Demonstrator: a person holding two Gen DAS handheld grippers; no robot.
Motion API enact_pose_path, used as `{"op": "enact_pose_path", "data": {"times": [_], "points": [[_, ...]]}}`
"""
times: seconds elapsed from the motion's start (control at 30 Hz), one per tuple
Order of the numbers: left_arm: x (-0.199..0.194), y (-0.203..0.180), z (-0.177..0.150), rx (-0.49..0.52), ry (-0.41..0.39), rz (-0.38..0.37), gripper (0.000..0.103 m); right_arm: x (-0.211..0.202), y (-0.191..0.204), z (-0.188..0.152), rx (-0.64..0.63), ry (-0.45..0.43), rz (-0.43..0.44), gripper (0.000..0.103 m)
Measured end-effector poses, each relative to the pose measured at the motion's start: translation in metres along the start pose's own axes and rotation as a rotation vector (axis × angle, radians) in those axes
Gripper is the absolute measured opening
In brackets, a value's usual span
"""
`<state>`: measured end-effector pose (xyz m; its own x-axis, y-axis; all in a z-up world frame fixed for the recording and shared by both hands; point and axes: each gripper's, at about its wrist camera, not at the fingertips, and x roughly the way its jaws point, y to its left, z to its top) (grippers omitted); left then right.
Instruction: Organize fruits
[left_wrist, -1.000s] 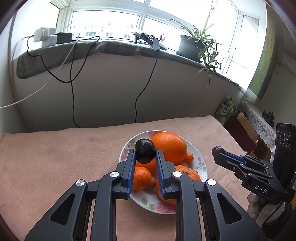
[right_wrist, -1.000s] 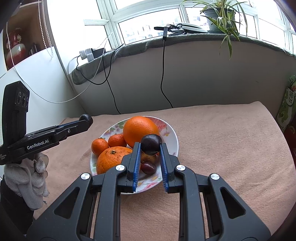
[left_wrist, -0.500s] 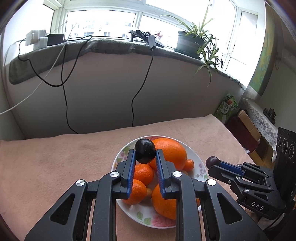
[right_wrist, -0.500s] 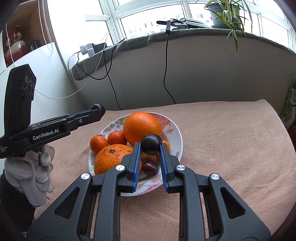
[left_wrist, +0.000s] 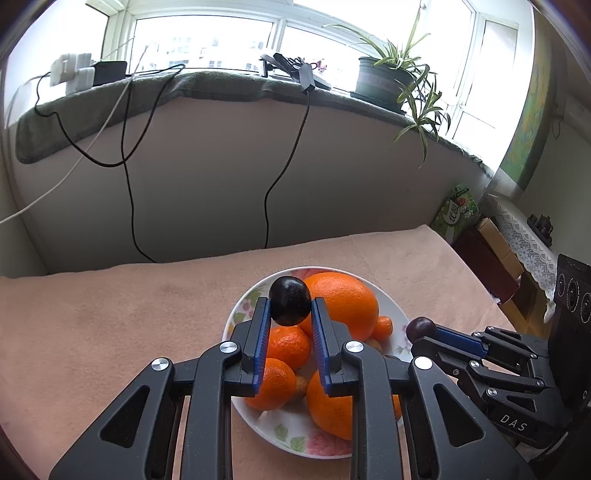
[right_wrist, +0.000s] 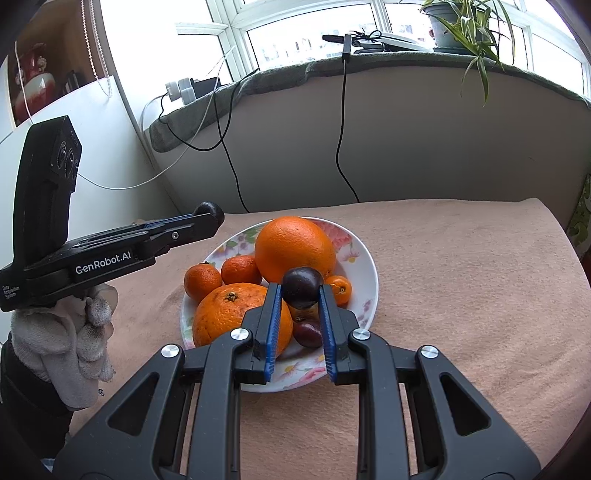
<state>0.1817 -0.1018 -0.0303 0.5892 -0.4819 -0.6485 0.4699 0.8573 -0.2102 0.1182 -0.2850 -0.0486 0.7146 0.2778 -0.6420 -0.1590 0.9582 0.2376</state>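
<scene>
Clearly, each claw is clamped on a small dark fruit above the plate. The left claw (left_wrist: 290, 314) pinches a near-black plum (left_wrist: 289, 301) between its blue pads at the fingertips; the right claw (right_wrist: 301, 295) grips a purplish plum (right_wrist: 301, 287) the same way, its jaws nearly closed around it.

The plate (right_wrist: 364, 266), white with a flower print, sits on the pink-clothed surface (right_wrist: 461, 277). In the right wrist view a big orange (right_wrist: 294, 248) lies at the plate's 12 o'clock, a second orange (right_wrist: 231, 317) at 8 o'clock, two mandarins (right_wrist: 202, 280) at 10 o'clock, and a tiny one (right_wrist: 340, 290) at 3 o'clock. Another dark plum (right_wrist: 307, 333) lies in the plate just below the held one, partly hidden by the claw's fingers; something yellowish behind it is too covered to identify.

In the left wrist view the claw's arms cover the near half of the plate, cutting off the lower oranges. The right claw enters that view at 4 o'clock, side-on, so only the tip of its plum shows.

In the right wrist view the left claw comes in at 9 o'clock, held by a hand in a pale knit glove (right_wrist: 70, 332); its fruit is barely visible past the fingertip. A potted plant (left_wrist: 388, 79) and cables (left_wrist: 129, 177) on the windowsill lie behind.
</scene>
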Motion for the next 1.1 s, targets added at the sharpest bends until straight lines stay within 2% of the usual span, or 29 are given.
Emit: {"op": "enact_pose_path", "data": {"times": [0.6,0.63,0.7,0.73,0.77,0.83,1.1], "points": [[-0.001,0.000,0.000,0.000,0.001,0.000,0.021,-0.001,0.003,0.000,-0.020,0.002,0.008,0.022],[-0.001,0.000,0.000,0.000,0.001,-0.001,0.022,-0.001,0.004,0.000,-0.023,0.004,0.009,0.022],[-0.002,-0.001,0.000,0.002,-0.002,0.001,0.031,-0.002,0.005,0.001,-0.032,0.005,0.011,0.022],[-0.002,-0.001,0.000,0.002,-0.004,0.000,0.037,-0.002,0.006,0.001,-0.036,0.005,0.011,0.024],[-0.003,-0.001,0.000,0.002,-0.005,-0.001,0.038,-0.002,0.007,0.000,-0.039,0.004,0.013,0.027],[-0.004,-0.002,0.001,0.005,-0.008,-0.001,0.038,-0.005,0.009,0.000,-0.044,-0.005,0.013,0.045],[-0.007,-0.002,0.000,0.003,-0.011,-0.002,0.039,-0.007,0.012,-0.002,-0.052,-0.008,0.019,0.046]]}}
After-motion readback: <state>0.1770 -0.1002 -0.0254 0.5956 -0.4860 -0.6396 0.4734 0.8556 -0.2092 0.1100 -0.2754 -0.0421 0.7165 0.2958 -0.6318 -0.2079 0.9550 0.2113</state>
